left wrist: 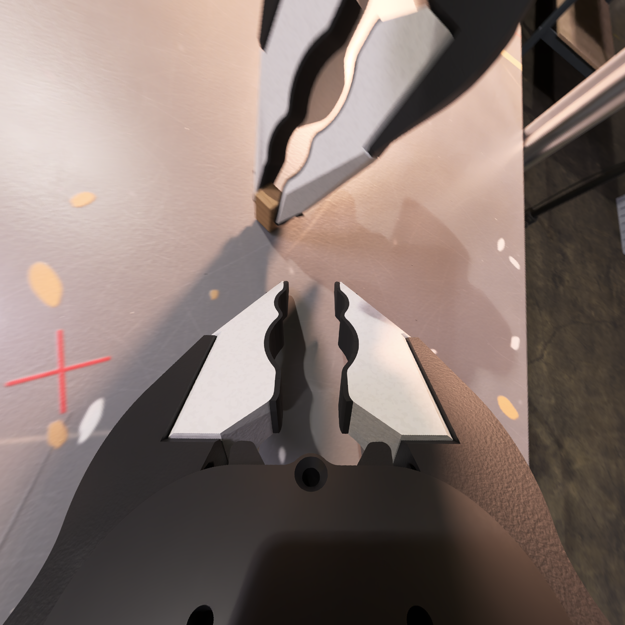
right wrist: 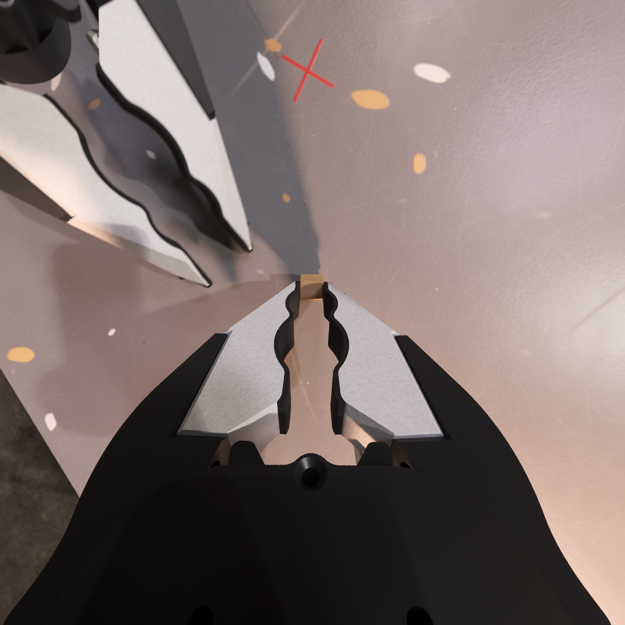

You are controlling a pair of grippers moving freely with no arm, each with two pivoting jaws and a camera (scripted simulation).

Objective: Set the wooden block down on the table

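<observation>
A small light-brown wooden block (right wrist: 311,287) sits between the tips of my right gripper (right wrist: 311,291), which is shut on it just at the table surface. In the left wrist view the same block (left wrist: 267,210) shows at the tips of the right gripper (left wrist: 270,206), which reaches down from above; its lower corner looks level with the tabletop. My left gripper (left wrist: 311,291) is open and empty, its tips a short way in front of the block. It also shows in the right wrist view (right wrist: 230,263) at the upper left, pointing at the block.
The glossy grey table (left wrist: 118,118) bears a red cross mark (left wrist: 61,370), also in the right wrist view (right wrist: 307,71), and scattered orange and white spots. The table's edge (left wrist: 524,304) runs down the right, with dark floor and a metal bar (left wrist: 575,111) beyond.
</observation>
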